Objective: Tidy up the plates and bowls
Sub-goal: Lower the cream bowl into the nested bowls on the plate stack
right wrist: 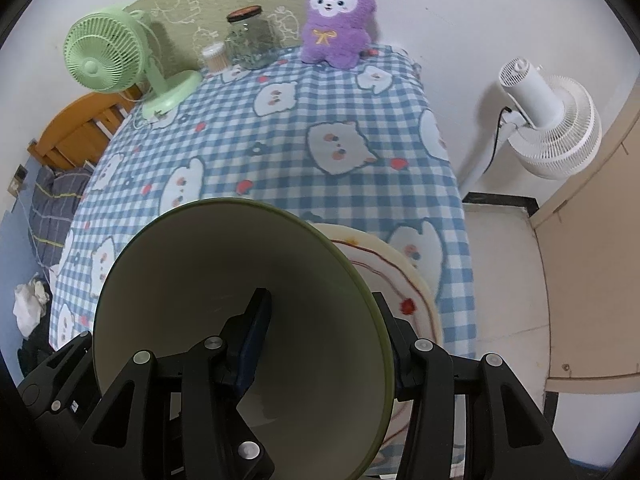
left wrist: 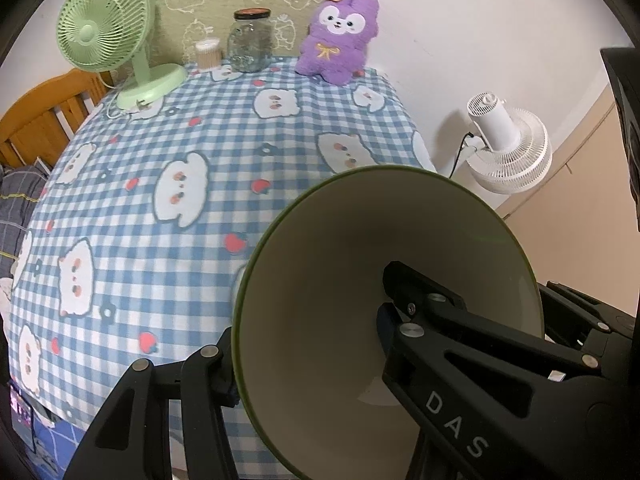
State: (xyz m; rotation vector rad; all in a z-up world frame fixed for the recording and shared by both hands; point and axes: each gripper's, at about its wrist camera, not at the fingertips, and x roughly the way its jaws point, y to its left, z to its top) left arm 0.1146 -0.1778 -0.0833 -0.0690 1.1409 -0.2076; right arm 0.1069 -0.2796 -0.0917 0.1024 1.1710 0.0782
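Each tool is clamped on the wall of a green bowl, one finger inside and one outside the rim. The left tool (left wrist: 308,364) holds its bowl (left wrist: 360,280) tipped on edge above the near part of the counter (left wrist: 160,160), the cream inside facing the camera. The right tool (right wrist: 320,352) grips a second bowl (right wrist: 200,280) the same way, also lifted and tilted.

The relation that matters is on the right side: a cream plate with a red line pattern (right wrist: 404,280) lies flat on the checked cloth just beyond and to the right of the right-hand bowl, partly hidden behind its rim. From the left wrist view no plate is visible, so the right tool appears the nearer one to it. If the bowls are to be stacked on that plate, the right-hand bowl probably needs to be levelled, mouth up, and shifted a little right and forward; the left-hand bowl could then nest into it.

The rest of the counter carries only a green fan (left wrist: 104,32), a jar (left wrist: 250,40) and a purple plush toy (left wrist: 340,36) at the far edge, well apart from the bowls.
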